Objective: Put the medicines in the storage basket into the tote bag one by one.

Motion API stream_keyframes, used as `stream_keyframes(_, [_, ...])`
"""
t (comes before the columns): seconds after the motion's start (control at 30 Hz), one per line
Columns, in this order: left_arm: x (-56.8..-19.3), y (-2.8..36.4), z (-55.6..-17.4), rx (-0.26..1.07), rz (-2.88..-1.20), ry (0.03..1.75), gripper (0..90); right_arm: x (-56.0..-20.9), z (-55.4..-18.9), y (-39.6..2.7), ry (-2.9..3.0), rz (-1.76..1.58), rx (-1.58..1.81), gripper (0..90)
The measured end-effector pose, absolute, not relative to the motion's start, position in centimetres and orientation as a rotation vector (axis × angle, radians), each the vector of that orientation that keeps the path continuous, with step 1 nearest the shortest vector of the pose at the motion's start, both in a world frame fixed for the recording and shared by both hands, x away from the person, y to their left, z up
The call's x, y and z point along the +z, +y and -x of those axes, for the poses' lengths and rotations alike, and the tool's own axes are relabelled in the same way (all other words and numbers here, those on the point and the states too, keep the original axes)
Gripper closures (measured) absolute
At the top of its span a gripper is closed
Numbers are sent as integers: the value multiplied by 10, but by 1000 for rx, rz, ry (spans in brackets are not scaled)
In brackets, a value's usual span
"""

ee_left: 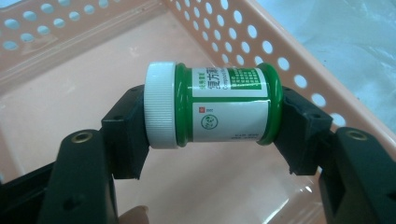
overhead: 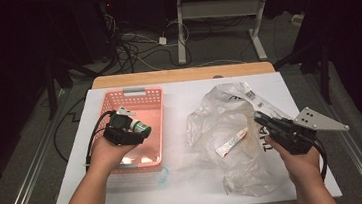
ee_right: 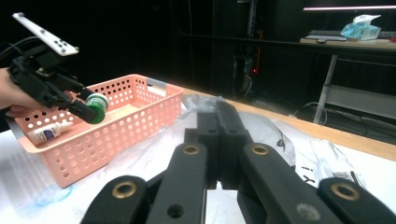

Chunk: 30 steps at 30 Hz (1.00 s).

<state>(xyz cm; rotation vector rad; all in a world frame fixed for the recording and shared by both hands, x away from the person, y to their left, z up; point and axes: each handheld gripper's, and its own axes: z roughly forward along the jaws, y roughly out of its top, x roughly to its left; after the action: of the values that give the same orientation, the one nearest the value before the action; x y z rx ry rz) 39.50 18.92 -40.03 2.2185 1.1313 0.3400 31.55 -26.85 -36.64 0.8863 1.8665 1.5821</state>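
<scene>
Jar (ee_left: pixel 212 105) green, white-capped (lying sideways, label printed).

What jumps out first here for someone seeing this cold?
The green plastic jar with a white ribbed cap, clamped end to end in the left gripper above the pink perforated plastic basket. Next, the crumpled clear plastic bag spread on the white table's right half, a small white tube inside it. The right gripper sits shut at the bag's edge.

Green jar (ee_left: pixel 224 105) label: Chinese characters 复方; plastic bag (overhead: pixel 233 142): black letters "THA"
</scene>
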Motion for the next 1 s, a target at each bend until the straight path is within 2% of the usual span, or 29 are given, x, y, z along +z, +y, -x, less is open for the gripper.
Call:
stream_keyframes(0.3, [-404, 199, -372, 348, -2187, 1173, 346, -367, -316, -268, 1868, -884, 1579, 900])
stream_keyframes(0.6, [-407, 207, -346, 374, -2103, 1124, 347, -368, -316, -268, 1878, -885, 1569, 900])
stream_keyframes(1.0, [-415, 214, -333, 414, -2025, 1066, 347, -370, -316, -267, 1886, -885, 1559, 900])
